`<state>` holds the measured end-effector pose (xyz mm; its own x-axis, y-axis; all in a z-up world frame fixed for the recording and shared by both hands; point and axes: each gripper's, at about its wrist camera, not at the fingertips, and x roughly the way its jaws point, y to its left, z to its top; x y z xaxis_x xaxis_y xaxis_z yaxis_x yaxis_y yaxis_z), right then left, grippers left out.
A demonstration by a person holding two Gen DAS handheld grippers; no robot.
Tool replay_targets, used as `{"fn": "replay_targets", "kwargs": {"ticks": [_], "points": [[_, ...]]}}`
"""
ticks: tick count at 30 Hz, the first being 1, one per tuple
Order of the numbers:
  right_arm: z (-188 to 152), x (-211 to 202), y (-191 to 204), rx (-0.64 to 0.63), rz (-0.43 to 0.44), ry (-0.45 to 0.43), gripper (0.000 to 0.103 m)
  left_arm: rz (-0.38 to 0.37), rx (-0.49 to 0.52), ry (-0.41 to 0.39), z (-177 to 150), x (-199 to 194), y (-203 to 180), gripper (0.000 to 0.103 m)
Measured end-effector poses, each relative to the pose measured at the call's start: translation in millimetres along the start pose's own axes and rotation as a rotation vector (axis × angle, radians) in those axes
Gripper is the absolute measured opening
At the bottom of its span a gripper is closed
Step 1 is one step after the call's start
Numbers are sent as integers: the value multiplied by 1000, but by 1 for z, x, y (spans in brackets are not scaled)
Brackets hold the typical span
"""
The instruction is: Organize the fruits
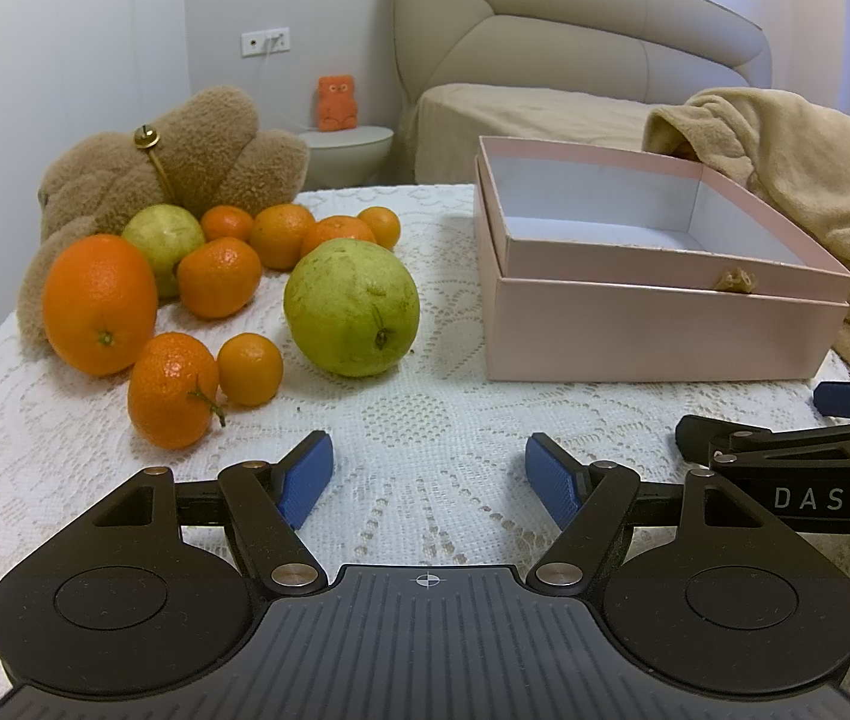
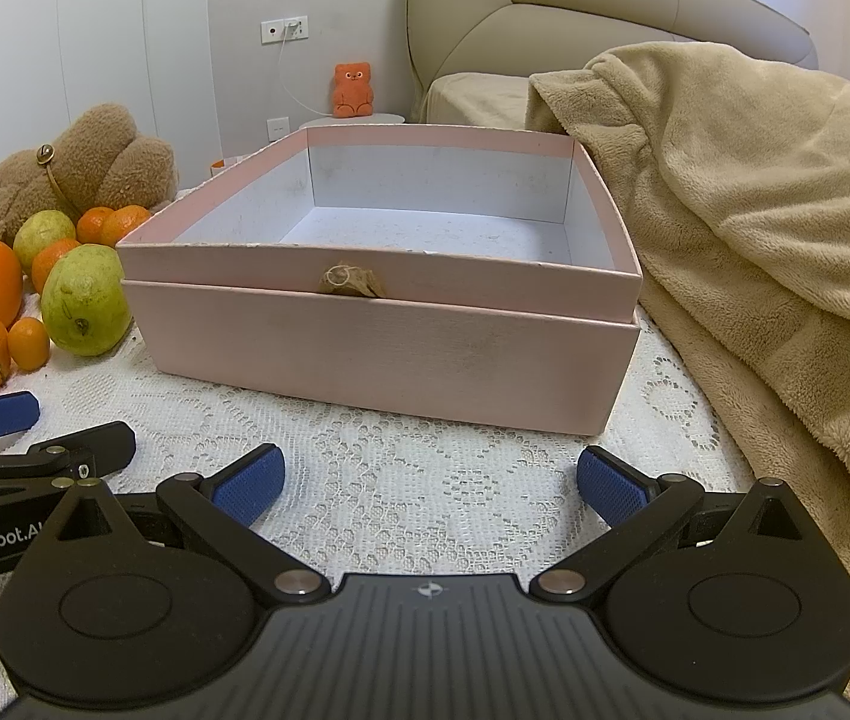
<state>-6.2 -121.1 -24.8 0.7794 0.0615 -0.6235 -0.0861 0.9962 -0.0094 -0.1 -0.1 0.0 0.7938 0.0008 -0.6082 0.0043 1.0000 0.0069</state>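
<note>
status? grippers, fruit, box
Left gripper open, empty; right gripper open, empty. Fruit pile on table, untouched. Pink box empty. Nothing in the way.

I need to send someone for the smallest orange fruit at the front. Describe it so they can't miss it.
Find the pink box on the lace tablecloth; the fruit pile lies to its left. At the pile's front, between the stemmed mandarin and the big green guava, sits the small mandarin: smooth, round, stemless.

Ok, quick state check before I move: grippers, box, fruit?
Left gripper: open, holding nothing.
Right gripper: open, holding nothing.
Pink box: open, nothing inside.
Fruit pile: on the tablecloth beside the box, none boxed yet.
</note>
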Motion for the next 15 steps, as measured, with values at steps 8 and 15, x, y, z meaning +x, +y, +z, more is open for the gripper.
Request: {"fn": "replay_targets", "kwargs": {"ticks": [8,15], "points": [[0,0,0,0,1,0,103,-24,-27,-6,0,0,6,76],[8,-4,-4,-22,37,115,103,-93,-108,-43,6,-18,40,73]]}}
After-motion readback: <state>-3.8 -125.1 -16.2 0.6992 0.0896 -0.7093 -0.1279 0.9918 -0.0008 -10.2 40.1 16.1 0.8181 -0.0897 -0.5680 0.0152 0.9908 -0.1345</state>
